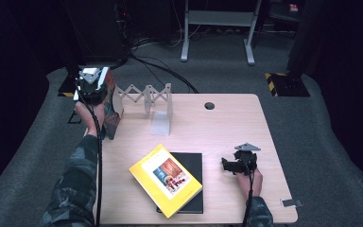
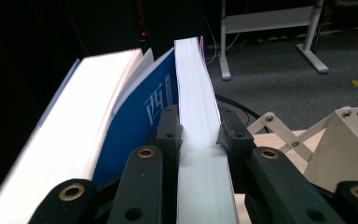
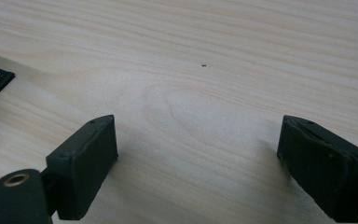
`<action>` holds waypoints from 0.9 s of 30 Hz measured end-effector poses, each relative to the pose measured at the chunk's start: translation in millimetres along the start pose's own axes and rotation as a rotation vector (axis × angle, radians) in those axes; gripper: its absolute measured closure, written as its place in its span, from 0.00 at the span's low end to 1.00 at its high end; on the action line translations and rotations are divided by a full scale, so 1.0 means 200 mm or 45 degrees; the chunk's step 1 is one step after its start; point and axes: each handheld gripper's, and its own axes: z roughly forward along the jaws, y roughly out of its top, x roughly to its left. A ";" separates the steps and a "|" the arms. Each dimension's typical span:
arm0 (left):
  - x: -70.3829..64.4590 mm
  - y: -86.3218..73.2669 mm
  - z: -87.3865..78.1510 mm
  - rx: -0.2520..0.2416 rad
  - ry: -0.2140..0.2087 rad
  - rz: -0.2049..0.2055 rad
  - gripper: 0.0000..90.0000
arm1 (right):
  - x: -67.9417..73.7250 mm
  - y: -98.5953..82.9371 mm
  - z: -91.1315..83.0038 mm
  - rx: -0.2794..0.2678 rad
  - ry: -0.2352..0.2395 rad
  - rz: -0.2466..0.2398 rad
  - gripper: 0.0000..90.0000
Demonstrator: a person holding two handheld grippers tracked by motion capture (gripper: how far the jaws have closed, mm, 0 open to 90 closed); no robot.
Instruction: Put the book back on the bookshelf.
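Gripping a book (image 2: 200, 140) by its white page edge, the left tool (image 2: 199, 135) has its jaws closed flat against both covers, pads pressed to either side of the paper block. In the high view this book (image 1: 112, 106) stands upright at the upper left of the frame, at the left edge of the pale wood-grain surface (image 1: 227, 127), with the left tool (image 1: 92, 87) above it. Just left of it in the left gripper view stand a blue-covered book (image 2: 142, 121) with white lettering and a thicker white-edged volume (image 2: 70, 135), both leaning.

Judging by this, the step in hand is standing books in a row beside the white accordion-style rack (image 1: 146, 97) in the upper middle of the high view. The next move seemingly calls for settling the held book upright against its neighbours before letting go, so the row does not topple.

The right tool (image 1: 234, 165) rests at the lower right, jaws spread wide with nothing between them, bare wood below. At lower centre a glossy yellow book (image 1: 165, 179) lies skewed on top of a matte black book (image 1: 194, 163), both flat, likely next for shelving.
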 end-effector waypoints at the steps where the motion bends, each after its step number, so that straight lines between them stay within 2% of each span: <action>1: 0.00 0.00 0.00 0.005 0.004 -0.003 0.82 | 0.00 0.00 0.00 0.001 0.000 0.002 0.13; 3: 0.00 0.00 0.00 -0.007 0.016 0.007 0.80 | 0.00 0.00 0.00 0.000 0.000 -0.001 0.13; 4: -0.01 0.01 -0.01 0.019 0.048 0.050 0.78 | 0.00 0.00 0.00 0.000 0.000 0.000 0.13; 6: -0.01 0.03 -0.04 0.003 0.073 0.064 0.71 | 0.00 0.00 0.00 0.000 -0.001 0.000 0.13; 7: -0.01 0.03 -0.04 0.003 0.073 0.064 0.67 | 0.00 0.00 0.00 -0.009 0.000 0.010 0.13; 9: -0.01 0.04 -0.07 0.000 0.081 0.088 0.64 | 0.00 0.00 0.00 -0.008 0.000 0.009 0.13; 10: -0.01 0.05 -0.08 -0.003 0.087 0.102 0.57 | 0.00 0.00 0.00 -0.004 -0.001 0.009 0.13; 11: -0.01 0.06 -0.11 -0.007 0.083 0.098 0.55 | 0.00 0.00 0.00 -0.003 -0.001 0.009 0.13; 13: -0.01 0.06 -0.13 -0.007 0.083 0.108 0.50 | 0.00 0.00 0.00 -0.004 -0.002 0.008 0.13; 16: 0.00 0.05 -0.17 -0.013 0.060 0.103 0.47 | 0.00 0.00 0.00 -0.003 -0.003 0.009 0.13; 18: 0.00 0.05 -0.19 0.003 0.021 0.085 0.42 | 0.00 0.00 0.00 -0.004 -0.003 0.009 0.13; 19: -0.01 0.04 -0.20 0.035 -0.021 0.086 0.37 | 0.00 0.00 0.00 -0.004 -0.003 0.009 0.13; 21: -0.01 0.04 -0.21 0.040 -0.033 0.086 0.31 | 0.00 0.00 0.00 -0.004 -0.003 0.009 0.13; 22: -0.02 0.03 -0.23 0.058 -0.048 0.086 0.31 | 0.00 0.00 0.00 -0.004 -0.003 0.009 0.13; 24: -0.02 0.02 -0.27 0.055 -0.073 0.083 0.23 | 0.00 0.00 0.00 -0.004 -0.003 0.009 0.13; 27: -0.02 0.01 -0.30 0.049 -0.096 0.083 0.19 | 0.00 0.00 0.00 -0.004 -0.003 0.009 0.13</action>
